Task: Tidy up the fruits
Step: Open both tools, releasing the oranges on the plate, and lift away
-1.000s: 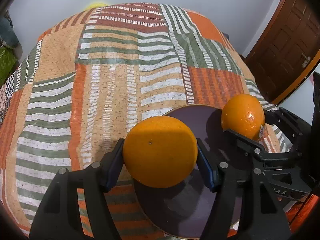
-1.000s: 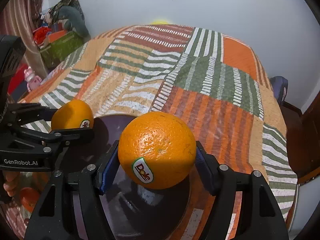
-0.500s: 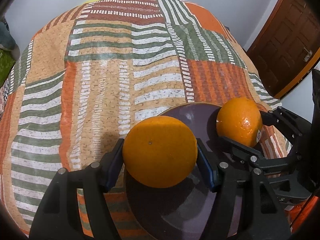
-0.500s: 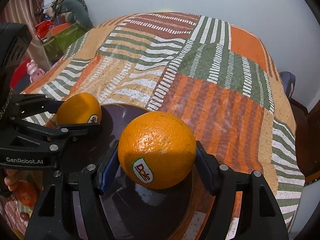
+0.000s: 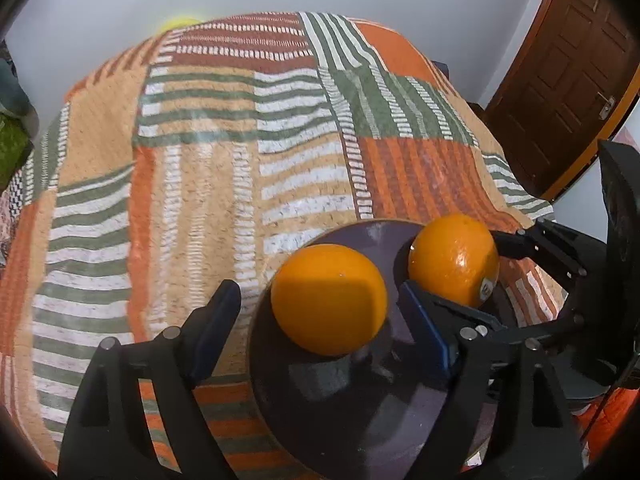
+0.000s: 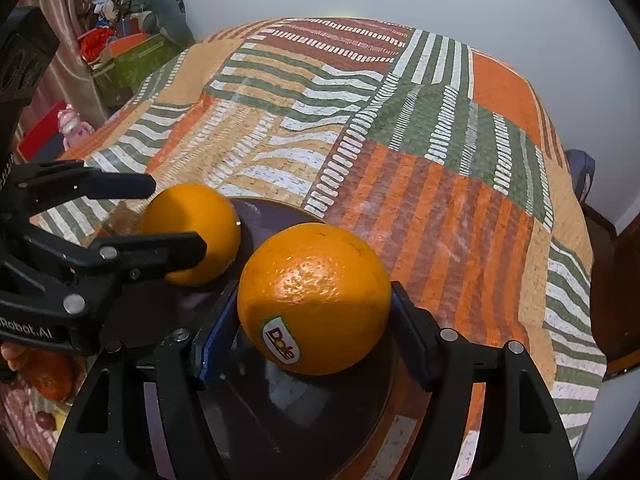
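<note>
Two round oranges sit over one dark round plate (image 5: pixel 320 420). The left gripper (image 5: pixel 320 320) has just been opening, its jaws now clear of the plain orange (image 5: pixel 328 300) between them. The right gripper (image 6: pixel 312 328) clasps the stickered orange (image 6: pixel 314 298).

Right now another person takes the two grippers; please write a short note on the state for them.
Left gripper: jaws have just been opening, pads clear of the plain orange, which sits on the dark plate.
Right gripper: shut on the Dole-stickered orange, held over the same plate.
Done: one orange is released on the plate, which lies on the striped bedspread.
Left: set down and release the stickered orange, then draw both grippers back. More fruit shows at the right camera's lower left edge.
</note>
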A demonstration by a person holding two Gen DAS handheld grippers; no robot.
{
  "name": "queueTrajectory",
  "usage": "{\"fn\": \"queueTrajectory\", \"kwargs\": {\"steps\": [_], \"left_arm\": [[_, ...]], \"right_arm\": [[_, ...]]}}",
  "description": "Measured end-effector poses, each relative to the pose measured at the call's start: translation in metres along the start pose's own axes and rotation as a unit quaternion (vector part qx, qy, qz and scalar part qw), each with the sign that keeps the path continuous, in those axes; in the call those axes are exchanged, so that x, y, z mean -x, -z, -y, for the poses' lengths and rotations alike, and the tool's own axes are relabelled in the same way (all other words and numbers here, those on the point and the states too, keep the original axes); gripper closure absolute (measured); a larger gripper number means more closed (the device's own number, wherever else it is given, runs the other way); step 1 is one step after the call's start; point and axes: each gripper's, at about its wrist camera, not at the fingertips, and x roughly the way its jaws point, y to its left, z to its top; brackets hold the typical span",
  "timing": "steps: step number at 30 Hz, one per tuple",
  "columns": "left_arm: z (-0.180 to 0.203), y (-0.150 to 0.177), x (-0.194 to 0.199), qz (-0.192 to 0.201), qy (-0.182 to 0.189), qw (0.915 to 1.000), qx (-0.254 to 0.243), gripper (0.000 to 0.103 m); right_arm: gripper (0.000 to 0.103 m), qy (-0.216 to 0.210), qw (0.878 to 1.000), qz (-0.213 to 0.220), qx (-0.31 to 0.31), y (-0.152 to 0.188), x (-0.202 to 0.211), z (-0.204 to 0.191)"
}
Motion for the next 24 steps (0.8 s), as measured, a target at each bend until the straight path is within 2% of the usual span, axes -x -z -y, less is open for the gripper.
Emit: {"fn": "queueTrajectory", "kwargs": {"steps": [5,7,13,24], "left_arm": [[-0.004,0.003,0.010,0.005,-0.005,1.0000,0.006,0.021],[-0.006,0.005,0.016,0.009,-0.005,0.9999,0.010,0.021],[-0.007,0.009,0.043,0.027,-0.013,0.9993,0.023,0.021],[0.002,0.033,0.122,0.076,-0.037,0.9964,0.007,0.021]], "right_arm": [[0.034,-0.002,1.000,0.012,-0.003,0.004,0.013,-0.002],[0.030,-0.001,1.000,0.016,-0.001,0.004,0.020,-0.004],[0.029,0.014,0.999,0.040,0.008,0.008,0.051,-0.013],[0.028,0.010,0.996,0.093,0.001,0.016,0.122,-0.039]]}}
